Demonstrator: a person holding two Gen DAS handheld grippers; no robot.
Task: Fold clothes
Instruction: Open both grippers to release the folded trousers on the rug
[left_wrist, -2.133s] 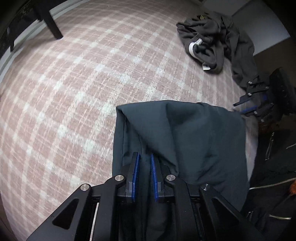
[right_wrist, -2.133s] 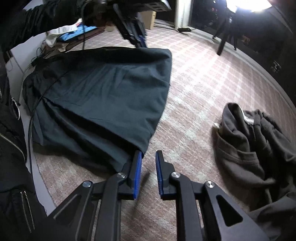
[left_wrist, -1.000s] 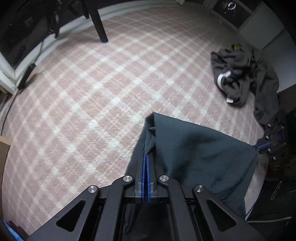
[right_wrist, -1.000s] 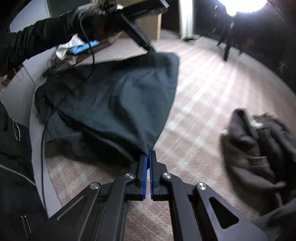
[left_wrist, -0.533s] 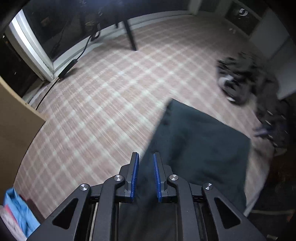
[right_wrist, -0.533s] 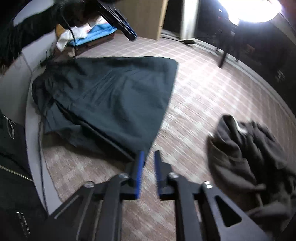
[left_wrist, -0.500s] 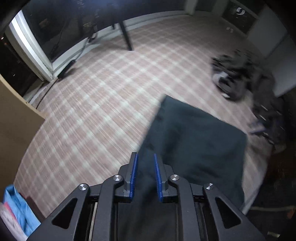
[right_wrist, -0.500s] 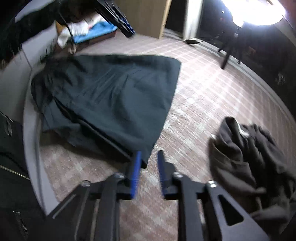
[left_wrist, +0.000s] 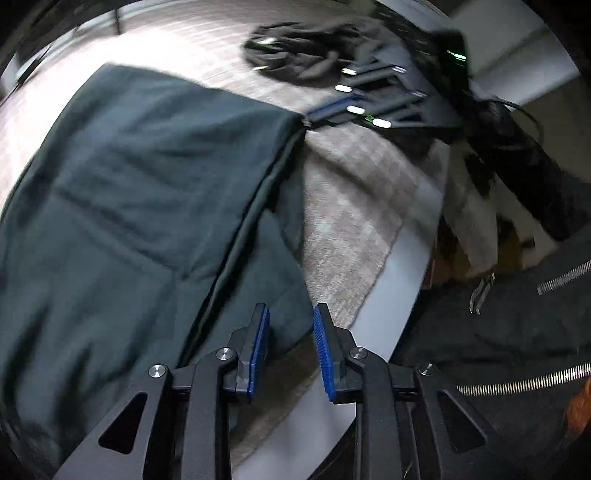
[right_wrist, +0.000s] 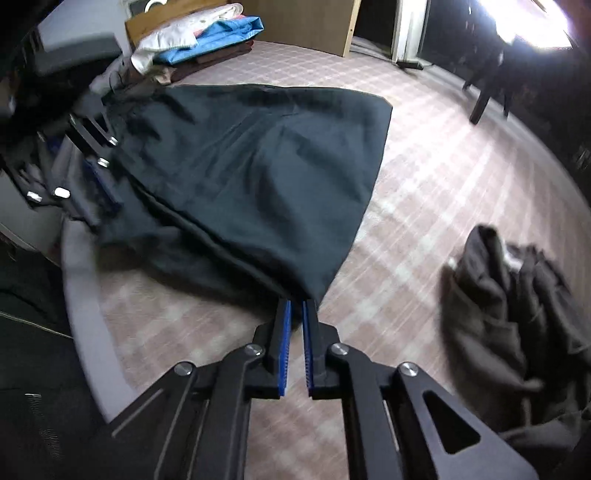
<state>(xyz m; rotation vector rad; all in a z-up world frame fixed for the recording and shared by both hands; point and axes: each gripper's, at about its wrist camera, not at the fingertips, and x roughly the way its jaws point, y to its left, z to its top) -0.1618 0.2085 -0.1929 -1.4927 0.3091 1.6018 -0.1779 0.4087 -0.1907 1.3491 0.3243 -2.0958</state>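
Corner of dark garment (right_wrist: 258, 177) sits between closing right hand-held gripper (right_wrist: 297, 310); left hand-held gripper (left_wrist: 290, 325), opening and empty, should take near edge.

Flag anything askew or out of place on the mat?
The dark green garment lies folded unevenly: its top layer sits skewed, so a strip of the lower layer shows along the near edge. A grey garment lies crumpled beside it on the checked mat, unfolded. Nothing looks spilled or damaged.
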